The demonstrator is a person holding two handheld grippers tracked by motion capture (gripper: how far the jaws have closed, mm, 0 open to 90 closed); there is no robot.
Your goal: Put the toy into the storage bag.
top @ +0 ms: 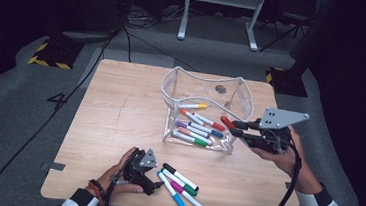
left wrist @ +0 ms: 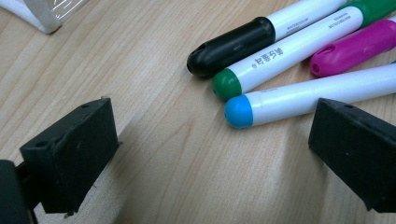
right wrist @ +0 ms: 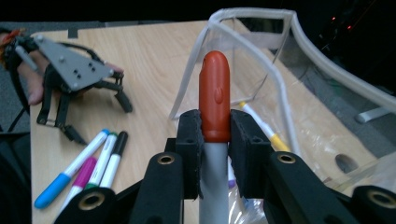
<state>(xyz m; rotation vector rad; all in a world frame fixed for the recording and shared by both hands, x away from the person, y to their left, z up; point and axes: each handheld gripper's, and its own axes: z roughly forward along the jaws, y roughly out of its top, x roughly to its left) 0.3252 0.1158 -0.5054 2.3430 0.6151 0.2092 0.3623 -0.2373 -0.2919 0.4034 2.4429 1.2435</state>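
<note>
A wooden table (top: 120, 107) holds a clear pouch (top: 205, 110), standing open at its far right. Inside the pouch lie several markers, among them a yellow-capped marker (top: 193, 105) at the far end.

The right gripper (top: 241, 129) hangs just beside the pouch's right wall, above the table, held in the person's right hand (top: 286, 157). Its jaws are clamped on a red marker (right wrist: 215, 100), whose red cap sticks out past the pads toward the pouch.

The left gripper (top: 156, 180) rests low on the table, well in front of the pouch, in the left hand (top: 114, 175). Its jaws stand wide apart with nothing between them. Just beside it, in front of the pouch, four loose markers lie side by side: black marker (left wrist: 233, 44), green marker (left wrist: 280, 56), pink marker (left wrist: 355, 46) and blue marker (left wrist: 303, 98).
</note>
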